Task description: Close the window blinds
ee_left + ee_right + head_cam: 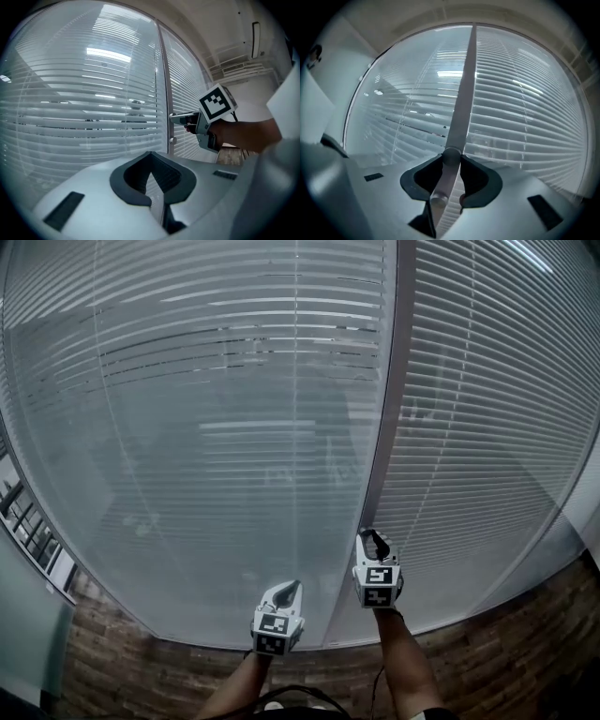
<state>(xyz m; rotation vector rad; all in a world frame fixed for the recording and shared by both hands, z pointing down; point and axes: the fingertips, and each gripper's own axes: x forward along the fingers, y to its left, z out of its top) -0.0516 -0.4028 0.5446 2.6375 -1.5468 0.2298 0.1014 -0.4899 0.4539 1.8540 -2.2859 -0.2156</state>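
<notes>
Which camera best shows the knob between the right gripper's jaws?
Right gripper view: the knob sits on the mullion, pinched at the tips of the right gripper. Left gripper view shows that gripper side-on, covering the knob; head view hides it behind the gripper.

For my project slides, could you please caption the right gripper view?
Fingers of the right gripper clamp the round knob on the mullion between slatted window blinds.

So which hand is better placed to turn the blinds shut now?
Right, I'd say. The right gripper is clamped on the upper knob on the post between the panes. The left gripper hangs apart from it, shut and empty.
</notes>
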